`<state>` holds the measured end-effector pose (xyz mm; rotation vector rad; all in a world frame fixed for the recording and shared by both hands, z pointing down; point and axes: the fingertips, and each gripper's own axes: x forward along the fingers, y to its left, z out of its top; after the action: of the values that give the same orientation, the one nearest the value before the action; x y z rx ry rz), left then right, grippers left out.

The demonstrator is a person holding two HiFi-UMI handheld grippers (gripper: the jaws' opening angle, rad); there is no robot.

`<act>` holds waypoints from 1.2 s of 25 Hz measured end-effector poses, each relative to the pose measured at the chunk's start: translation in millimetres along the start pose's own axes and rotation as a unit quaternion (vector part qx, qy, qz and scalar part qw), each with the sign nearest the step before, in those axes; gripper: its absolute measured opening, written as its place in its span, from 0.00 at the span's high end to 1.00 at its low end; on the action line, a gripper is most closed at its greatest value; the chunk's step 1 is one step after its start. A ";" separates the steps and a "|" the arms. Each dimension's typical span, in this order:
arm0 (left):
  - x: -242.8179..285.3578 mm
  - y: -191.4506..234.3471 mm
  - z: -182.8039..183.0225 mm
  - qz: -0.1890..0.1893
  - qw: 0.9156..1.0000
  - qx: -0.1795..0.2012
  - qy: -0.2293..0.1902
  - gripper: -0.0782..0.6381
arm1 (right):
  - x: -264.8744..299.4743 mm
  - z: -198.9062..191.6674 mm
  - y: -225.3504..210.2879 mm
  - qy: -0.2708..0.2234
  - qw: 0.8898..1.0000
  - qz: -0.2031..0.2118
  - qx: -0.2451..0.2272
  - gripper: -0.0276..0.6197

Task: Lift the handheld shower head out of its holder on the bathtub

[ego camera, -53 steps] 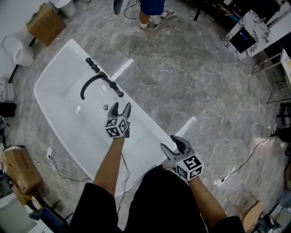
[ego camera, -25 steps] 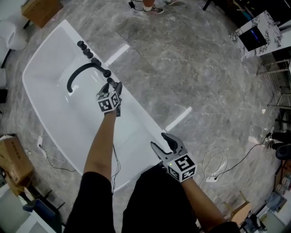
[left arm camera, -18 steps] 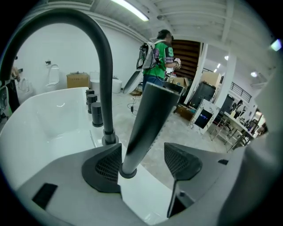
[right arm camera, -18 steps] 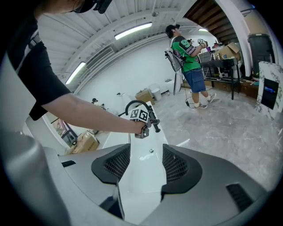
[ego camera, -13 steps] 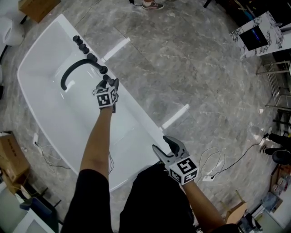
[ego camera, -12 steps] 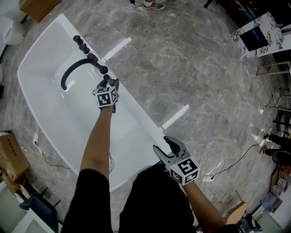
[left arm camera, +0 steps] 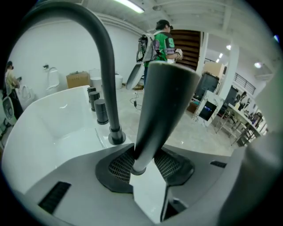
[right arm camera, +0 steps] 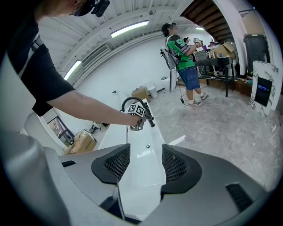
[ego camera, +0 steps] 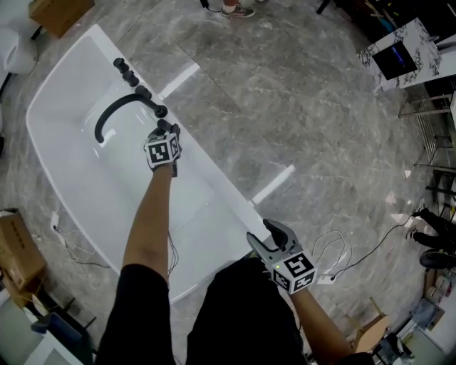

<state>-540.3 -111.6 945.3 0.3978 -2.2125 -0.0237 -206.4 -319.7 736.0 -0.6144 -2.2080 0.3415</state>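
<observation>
1. The shower head (left arm camera: 164,106) is a dark cone, wide at the top and thin at the bottom. It stands upright on the rim of the white bathtub (ego camera: 214,178), just beside the curved black spout (left arm camera: 104,62).
2. The left gripper (left arm camera: 143,160) has just been closing its jaws. Both pads now press on the thin bottom part of the shower head.
3. The holder is hard to see. Only a small ring shows under the shower head, and the pads hide the rest.
4. In the head view the shower head cannot be made out. The left gripper's marker cube (ego camera: 162,150) sits on top of it.
5. The right gripper (right arm camera: 141,164) has its jaws wide apart with nothing between them. Only the bathtub rim shows behind the gap. It is near the person's body, well apart from the left gripper.
6. A row of black knobs (ego camera: 127,70) stands on the rim past the spout.
7. The bathtub sits on a grey stone floor (ego camera: 306,128). A cardboard box (ego camera: 60,14) is near its far end, and a thin cable (ego camera: 335,256) lies on the floor by the right gripper.
8. A person in a green shirt (right arm camera: 181,48) stands well past the bathtub. In the head view only their shoes (ego camera: 231,8) show, cut off at the top edge.
</observation>
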 end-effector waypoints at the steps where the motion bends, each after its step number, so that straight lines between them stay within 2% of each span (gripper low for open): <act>1: -1.4 2.7 0.0 0.002 1.000 -0.011 -0.003 0.71 | -1.8 0.3 0.6 -0.001 1.000 -0.002 0.001 0.65; 3: -4.4 5.3 -1.0 0.006 1.000 -0.017 -0.004 0.71 | -7.3 -0.2 0.3 -0.003 1.000 -0.009 0.004 0.65; 6: -10.8 4.3 1.7 0.002 1.000 -0.004 -0.012 0.71 | -15.0 -3.5 1.9 -0.004 1.000 -0.020 0.008 0.65; 14: -59.4 -8.1 38.4 -0.011 0.998 0.001 -0.054 0.71 | -39.5 1.2 9.9 -0.018 0.998 -0.053 0.012 0.65; 24: -139.8 -26.2 102.4 -0.006 0.995 0.001 -0.100 0.72 | -84.3 34.1 33.8 -0.057 0.997 -0.042 -0.005 0.65; 27: -170.3 -33.8 124.8 -0.004 0.993 0.012 -0.120 0.72 | -96.2 41.3 36.0 -0.066 0.997 -0.028 -0.017 0.65; 30: -197.8 -43.4 145.0 0.002 0.991 0.038 -0.132 0.72 | -102.5 48.0 36.3 -0.075 0.997 -0.007 -0.022 0.65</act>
<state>-526.1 -112.6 696.6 0.4546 -2.4807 0.0115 -174.2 -345.6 624.6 -0.6139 -2.3675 0.3431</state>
